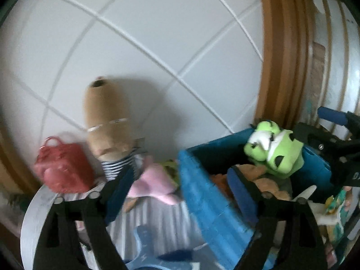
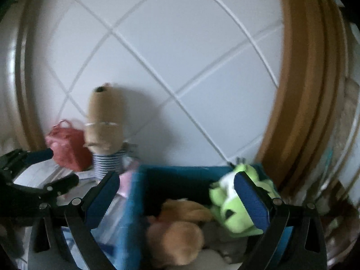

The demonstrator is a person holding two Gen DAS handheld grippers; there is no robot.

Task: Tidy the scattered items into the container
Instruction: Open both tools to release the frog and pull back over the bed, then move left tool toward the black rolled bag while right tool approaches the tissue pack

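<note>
**Q:** While both tongs hang over the blue container [image 2: 135, 213], what do they hold?

**A:** Nothing. The left tongs [image 1: 180, 186] and right tongs [image 2: 177, 193] are both spread wide, released.

**Q:** Where are the toys?

**A:** A green frog plush [image 1: 273, 150] sits at the container's rim, beside a tan plush [image 2: 177, 231] inside. Outside, left of the container, a tan doll in stripes [image 1: 108, 121] stands near a red bag [image 1: 61, 166] and a pink plush [image 1: 153, 184].

No fully legible text anywhere; only pale letters, seemingly "DA", cut off at the frame edge, on the black right tool [image 1: 333, 132].
</note>
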